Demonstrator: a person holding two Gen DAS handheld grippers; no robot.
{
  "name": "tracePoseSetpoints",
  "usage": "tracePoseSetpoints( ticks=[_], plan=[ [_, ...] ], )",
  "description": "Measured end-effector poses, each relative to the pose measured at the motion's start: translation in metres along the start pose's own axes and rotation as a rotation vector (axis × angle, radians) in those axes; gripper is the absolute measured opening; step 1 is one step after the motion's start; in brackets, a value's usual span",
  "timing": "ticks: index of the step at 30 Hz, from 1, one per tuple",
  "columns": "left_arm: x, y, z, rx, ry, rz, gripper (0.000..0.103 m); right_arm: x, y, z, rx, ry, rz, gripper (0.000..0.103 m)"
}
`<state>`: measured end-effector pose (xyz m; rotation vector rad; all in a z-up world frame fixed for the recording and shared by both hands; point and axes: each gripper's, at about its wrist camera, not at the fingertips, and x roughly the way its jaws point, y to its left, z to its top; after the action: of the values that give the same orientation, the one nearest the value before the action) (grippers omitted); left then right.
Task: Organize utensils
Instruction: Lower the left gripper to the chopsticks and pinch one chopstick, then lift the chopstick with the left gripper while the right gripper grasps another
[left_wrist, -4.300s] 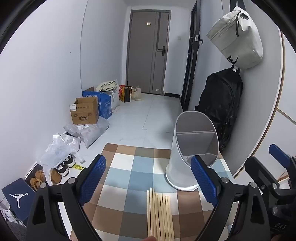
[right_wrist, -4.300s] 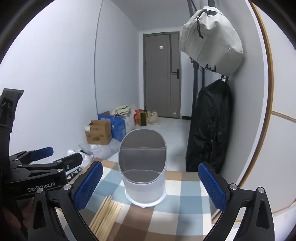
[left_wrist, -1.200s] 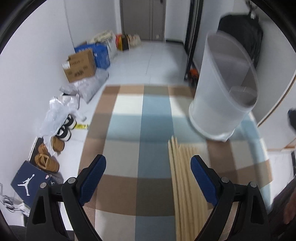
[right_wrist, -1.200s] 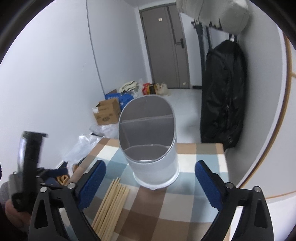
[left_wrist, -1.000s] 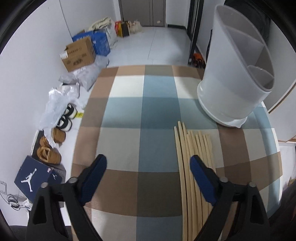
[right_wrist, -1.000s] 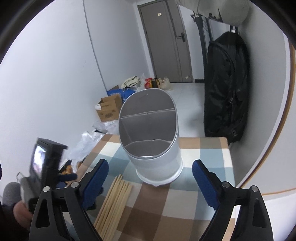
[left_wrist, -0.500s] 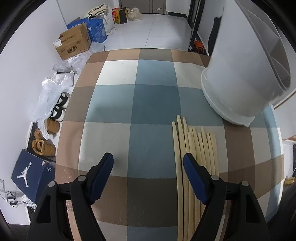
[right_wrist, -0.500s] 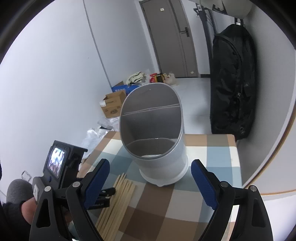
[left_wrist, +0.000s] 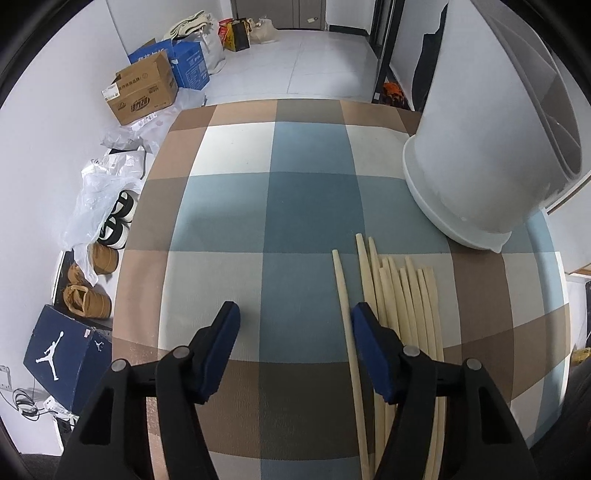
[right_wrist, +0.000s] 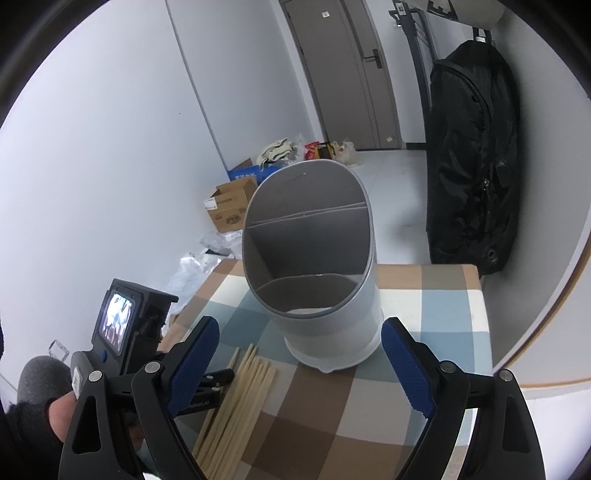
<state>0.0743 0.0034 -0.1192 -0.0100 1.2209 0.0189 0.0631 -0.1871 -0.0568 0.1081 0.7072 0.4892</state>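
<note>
Checked cloth (left_wrist: 236, 218): left and far squares bare, free passage there. White holder (left_wrist: 480, 155) blocks far right corner, standing just beyond the chopsticks (left_wrist: 402, 314), which fill the near right strip. Left gripper (left_wrist: 295, 321) closing over bare cloth; outermost chopstick just inside its right pad. Right gripper (right_wrist: 299, 354) wide apart, unobstructed.

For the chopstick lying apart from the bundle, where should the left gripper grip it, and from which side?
Grip the stray chopstick mid-shaft, from above, jaws across its width. It lies flat on the cloth, split off at its far end from the bundle, so there is room there. The left gripper, jaws just narrowing, straddles it without touching.
</note>
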Motion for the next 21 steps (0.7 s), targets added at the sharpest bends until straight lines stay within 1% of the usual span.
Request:
tracePoseSetpoints(
  ticks=[2,3,4,5,6,7,8,9,14,16,17,18,20,21],
  plan=[
    [0.000,0.002,0.001,-0.014,-0.005,0.003,0.054,0.001,0.001,0.000,-0.002,0.004,0.001,0.090],
    [0.000,0.003,0.003,-0.016,-0.011,0.005,0.046,0.001,0.001,-0.001,-0.003,0.005,0.001,0.090],
    [0.000,0.003,0.004,-0.017,-0.018,0.003,0.036,0.002,0.001,-0.001,-0.005,0.007,0.001,0.090],
    [0.000,0.003,0.006,-0.019,-0.022,-0.001,0.031,0.002,0.000,-0.002,-0.005,0.009,0.000,0.090],
    [0.000,0.004,0.006,-0.020,-0.027,-0.002,0.019,0.002,0.000,-0.002,-0.003,0.011,0.000,0.090],
    [0.000,0.004,0.007,-0.021,-0.030,-0.007,0.013,0.002,-0.001,-0.003,-0.001,0.013,0.002,0.090],
    [0.001,0.004,0.007,-0.026,-0.032,-0.012,0.011,0.002,-0.002,-0.003,0.003,0.018,0.005,0.090],
    [0.001,0.005,0.007,-0.030,-0.034,-0.016,0.005,0.003,-0.003,-0.004,0.006,0.025,0.011,0.090],
    [0.002,0.014,0.009,-0.087,-0.033,-0.069,0.002,0.011,-0.004,-0.011,0.026,0.086,0.054,0.090],
    [-0.001,0.019,0.009,-0.118,-0.046,-0.095,0.002,0.014,-0.002,-0.016,0.029,0.119,0.071,0.090],
    [-0.004,0.021,0.009,-0.126,-0.058,-0.099,0.002,0.018,0.000,-0.020,0.034,0.149,0.086,0.090],
    [-0.006,0.021,0.010,-0.128,-0.067,-0.102,0.002,0.022,0.001,-0.024,0.039,0.175,0.099,0.088],
    [-0.014,0.024,0.009,-0.143,-0.101,-0.119,0.002,0.030,0.004,-0.031,0.055,0.225,0.122,0.076],
    [-0.017,0.023,0.009,-0.147,-0.112,-0.122,0.002,0.036,0.006,-0.033,0.062,0.254,0.132,0.075]
  ],
)
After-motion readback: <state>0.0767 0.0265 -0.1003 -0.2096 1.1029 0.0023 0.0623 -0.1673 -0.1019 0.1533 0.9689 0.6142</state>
